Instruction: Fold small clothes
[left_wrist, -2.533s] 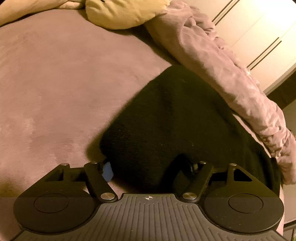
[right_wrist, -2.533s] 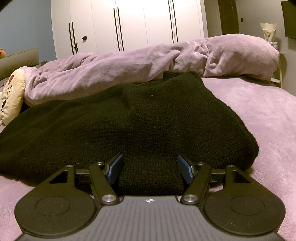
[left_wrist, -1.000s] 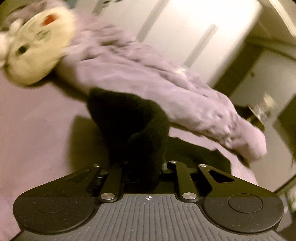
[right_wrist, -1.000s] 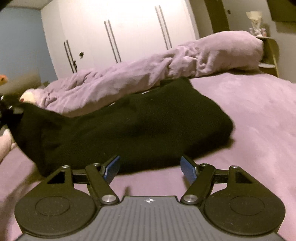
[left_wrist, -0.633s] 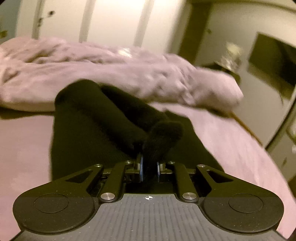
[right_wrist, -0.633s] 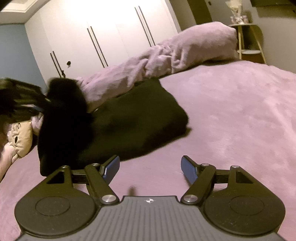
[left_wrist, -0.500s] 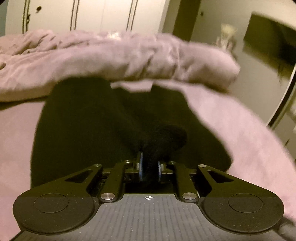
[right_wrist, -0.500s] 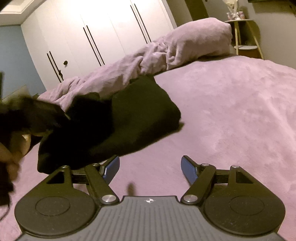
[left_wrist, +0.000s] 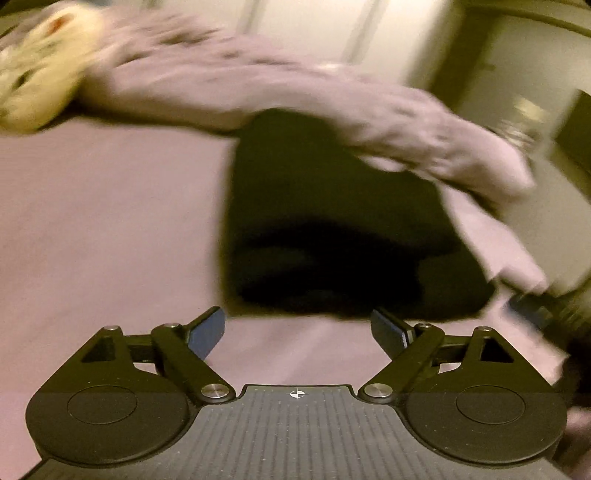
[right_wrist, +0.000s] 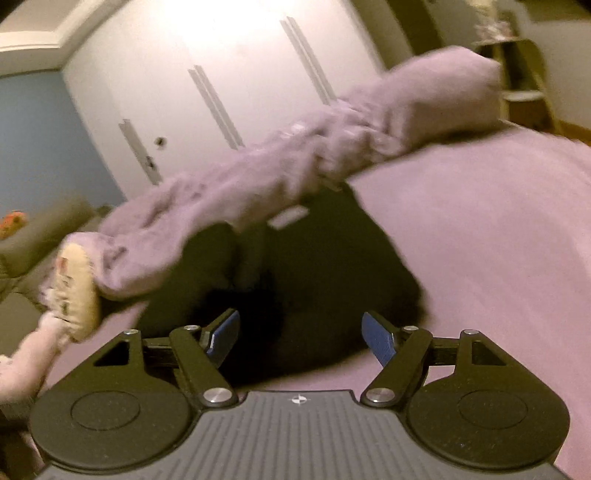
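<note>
Sweater (left_wrist: 332, 229), black and folded, lies on bed (left_wrist: 110, 221), far edge against duvet (left_wrist: 295, 96). Left gripper (left_wrist: 297, 328), jaws just opened and empty, sits before its near edge; right gripper (right_wrist: 300, 332) open, empty. Bare bed either side.

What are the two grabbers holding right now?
Nothing. The left gripper has just opened, with nothing between its jaws, and the right gripper is open too. The black sweater lies loose on the bed.
</note>
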